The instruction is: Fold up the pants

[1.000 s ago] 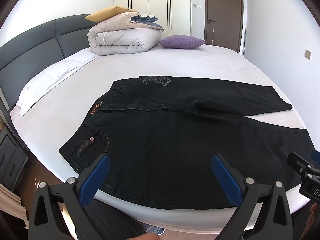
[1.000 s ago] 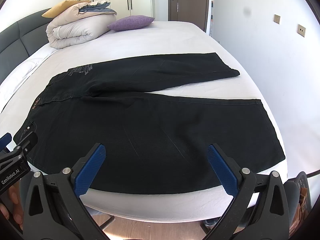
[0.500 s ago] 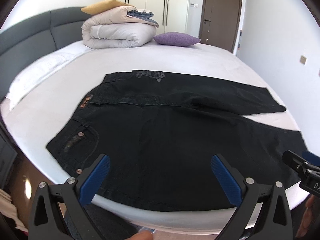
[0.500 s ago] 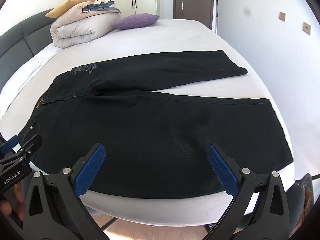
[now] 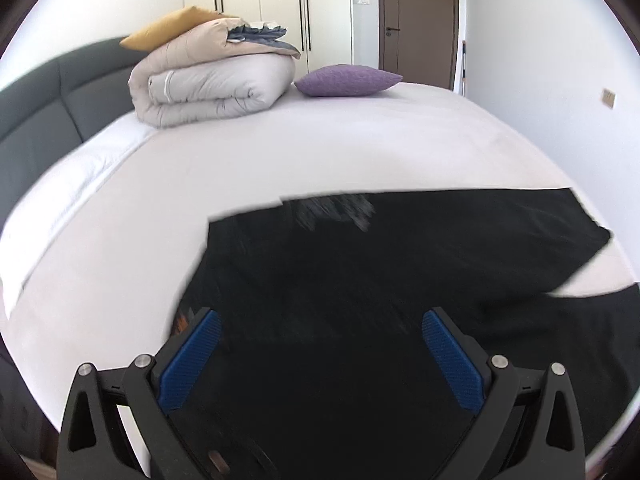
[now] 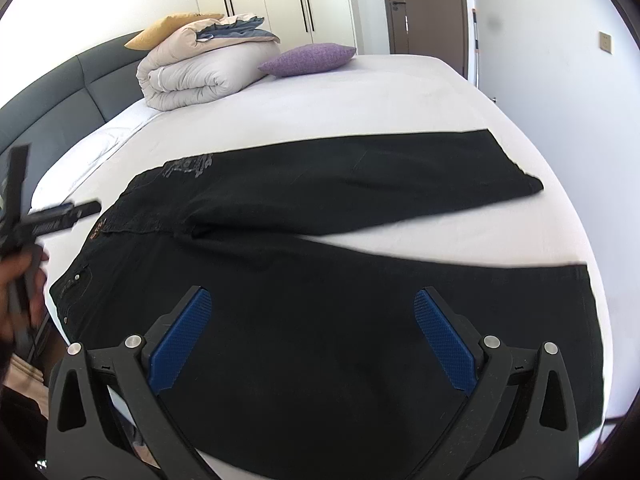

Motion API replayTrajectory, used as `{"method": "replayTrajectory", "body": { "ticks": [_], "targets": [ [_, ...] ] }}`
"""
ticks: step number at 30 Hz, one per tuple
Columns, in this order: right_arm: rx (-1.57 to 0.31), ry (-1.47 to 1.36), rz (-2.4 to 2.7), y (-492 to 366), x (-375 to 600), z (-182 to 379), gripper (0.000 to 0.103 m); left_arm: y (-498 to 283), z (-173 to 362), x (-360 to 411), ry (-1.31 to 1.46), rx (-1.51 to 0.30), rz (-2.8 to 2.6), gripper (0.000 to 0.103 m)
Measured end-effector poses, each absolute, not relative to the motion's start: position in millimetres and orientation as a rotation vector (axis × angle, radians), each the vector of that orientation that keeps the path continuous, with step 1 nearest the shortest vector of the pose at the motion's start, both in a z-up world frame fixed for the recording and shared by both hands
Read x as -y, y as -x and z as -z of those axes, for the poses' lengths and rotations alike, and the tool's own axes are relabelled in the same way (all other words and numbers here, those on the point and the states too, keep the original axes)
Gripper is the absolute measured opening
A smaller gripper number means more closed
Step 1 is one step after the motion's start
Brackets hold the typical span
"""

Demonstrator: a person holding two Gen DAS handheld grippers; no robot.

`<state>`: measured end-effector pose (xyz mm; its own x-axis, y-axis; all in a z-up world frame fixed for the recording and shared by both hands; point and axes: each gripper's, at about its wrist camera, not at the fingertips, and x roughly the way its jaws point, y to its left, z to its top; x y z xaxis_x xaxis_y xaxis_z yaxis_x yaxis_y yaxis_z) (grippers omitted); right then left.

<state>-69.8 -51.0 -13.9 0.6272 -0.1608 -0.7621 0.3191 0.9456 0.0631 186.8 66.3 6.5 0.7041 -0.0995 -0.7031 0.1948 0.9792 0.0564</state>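
Observation:
Black pants [image 6: 320,280] lie flat on the white bed [image 6: 360,96], waistband at the left, both legs spread toward the right, the far leg angled away from the near one. In the left wrist view the pants [image 5: 400,280] look blurred. My left gripper [image 5: 320,344] is open and empty, low over the waist area. It also shows at the left of the right wrist view [image 6: 60,216]. My right gripper [image 6: 312,320] is open and empty over the near leg.
A rolled beige duvet [image 6: 200,68] with a mustard pillow [image 6: 168,32] and a purple cushion [image 6: 308,58] sit at the head of the bed. A grey headboard [image 6: 60,100] runs along the left. A wall is at the right.
Both grippers have moved forward and lower over the pants. The left one has swung toward the waistband, and its view is now blurred. Both stay open.

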Motion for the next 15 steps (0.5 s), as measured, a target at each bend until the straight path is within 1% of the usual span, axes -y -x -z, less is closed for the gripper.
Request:
{"method": "replayTrajectory", "body": {
  "ticks": [4,5,6,7,8,9,11,12,14,15],
  "targets": [
    [-0.859,-0.191,0.241,45,85,8,0.103,-277,-2,-84,-0.23,-0.853,0.185,0.103],
    [-0.866,-0.18,0.235,37,92,7,0.103,-299,1,-84,-0.276,-0.875,0.192,0.098],
    [-0.876,-0.165,0.223,28,102,7,0.103,-315,7,-84,-0.316,-0.894,0.191,0.091],
    [-0.885,-0.156,0.205,19,110,6,0.101,-333,11,-83,-0.354,-0.922,0.208,0.089],
    [-0.889,-0.157,0.183,12,117,6,0.098,-347,15,-81,-0.39,-0.941,0.233,0.085],
    [-0.894,-0.161,0.165,7,121,7,0.096,-360,19,-78,-0.428,-0.96,0.258,0.084],
    [-0.92,-0.17,0.106,-7,133,11,0.086,-379,28,-74,-0.475,-1.003,0.318,0.084],
    [-0.935,-0.174,0.085,-12,137,14,0.084,-386,32,-70,-0.488,-1.012,0.346,0.084],
    [-0.966,-0.182,0.041,-23,146,22,0.07,-401,38,-66,-0.492,-1.053,0.417,0.084],
    [-0.986,-0.187,0.014,-28,148,28,0.067,-410,41,-64,-0.496,-1.073,0.436,0.084]
  ]
}}
